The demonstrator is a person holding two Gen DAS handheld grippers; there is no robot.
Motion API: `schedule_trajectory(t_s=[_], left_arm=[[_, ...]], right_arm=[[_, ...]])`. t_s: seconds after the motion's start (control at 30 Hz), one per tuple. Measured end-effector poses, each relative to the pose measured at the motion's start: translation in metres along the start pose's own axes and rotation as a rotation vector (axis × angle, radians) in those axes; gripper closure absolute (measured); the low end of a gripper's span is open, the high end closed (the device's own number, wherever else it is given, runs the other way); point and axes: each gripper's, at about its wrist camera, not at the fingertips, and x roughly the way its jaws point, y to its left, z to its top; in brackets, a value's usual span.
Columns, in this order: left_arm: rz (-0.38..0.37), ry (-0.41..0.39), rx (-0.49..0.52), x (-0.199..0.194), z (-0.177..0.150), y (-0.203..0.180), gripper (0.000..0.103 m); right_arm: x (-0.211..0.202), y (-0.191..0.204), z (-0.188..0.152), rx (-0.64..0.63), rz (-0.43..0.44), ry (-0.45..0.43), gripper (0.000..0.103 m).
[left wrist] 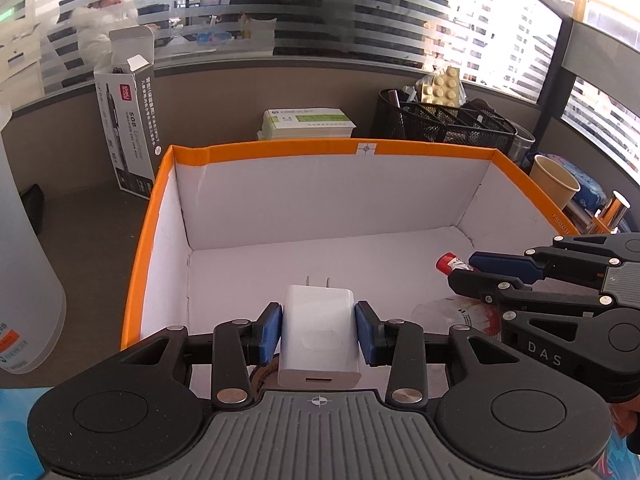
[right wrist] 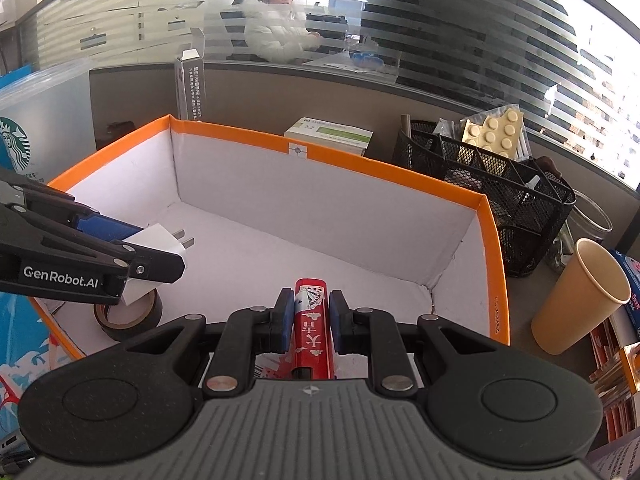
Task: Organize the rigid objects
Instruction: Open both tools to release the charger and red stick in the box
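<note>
Left gripper (left wrist: 319, 332) is clamping a white charger (left wrist: 319, 342) between its blue pads (left wrist: 269, 332), prongs pointing away from the camera, holding it above the floor of the orange-rimmed box (left wrist: 280, 147). Right gripper (right wrist: 308, 320) is pinching a red card pack (right wrist: 310, 328) at a narrow opening, long axis running along the fingers, also over the box interior, toward its near right side.

Both grippers are sitting inside the box outline, right one showing in the left wrist view as a black linkage with the red pack end sticking out. In the right wrist view the charger is hanging above a tape roll (right wrist: 128, 314), which is lying flat on the white box floor near the left wall. A crumpled clear wrapper (left wrist: 452, 312) is lying on the floor below the right gripper.

Outside the box, on the table: a black mesh organizer (right wrist: 500, 192) holding a cream studded brick plate (right wrist: 496, 132) behind the far right corner, a tan paper cup (right wrist: 580, 296) just beside the right wall, a green-and-white carton (left wrist: 308, 122) behind the far wall, and a tall open grey product box (left wrist: 128, 120) leaning near the far left corner. Person in a white jacket (right wrist: 276, 28) is sitting behind the striped glass partition.
</note>
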Motion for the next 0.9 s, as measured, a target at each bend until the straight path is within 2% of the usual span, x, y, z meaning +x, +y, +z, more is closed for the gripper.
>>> schedule_trajectory(t_s=[0.13,0.2,0.27,0.5,0.53,0.57,0.63,0.73,0.9], left_arm=[[0.002,-0.008,-0.003,0.000,0.000,0.000,0.064],[0.010,-0.016,-0.001,-0.002,0.001,0.000,0.063],[0.004,-0.021,-0.003,-0.004,0.002,0.001,0.056],[-0.006,-0.058,0.008,-0.018,0.004,-0.006,0.036],[-0.012,-0.066,0.006,-0.022,0.004,-0.007,0.032],[-0.010,-0.077,0.004,-0.026,0.005,-0.007,0.018],[0.034,-0.115,0.001,-0.036,0.004,-0.007,0.005],[0.063,-0.151,-0.002,-0.053,0.006,-0.003,0.005],[0.076,-0.194,-0.021,-0.085,0.001,0.003,0.005]], right_arm=[[0.000,-0.001,0.000,0.009,0.003,0.008,0.084],[-0.001,0.000,-0.001,0.003,-0.010,0.002,0.079],[-0.002,-0.001,-0.001,0.005,-0.013,-0.003,0.070],[-0.011,-0.001,-0.001,-0.002,-0.031,-0.022,0.064],[-0.014,-0.001,-0.001,-0.002,-0.034,-0.030,0.064],[-0.017,-0.001,0.000,-0.001,-0.038,-0.040,0.064],[-0.025,-0.001,0.001,-0.001,-0.045,-0.059,0.061],[-0.041,0.000,0.002,0.001,-0.061,-0.097,0.056],[-0.072,0.003,-0.001,0.000,-0.083,-0.155,0.056]])
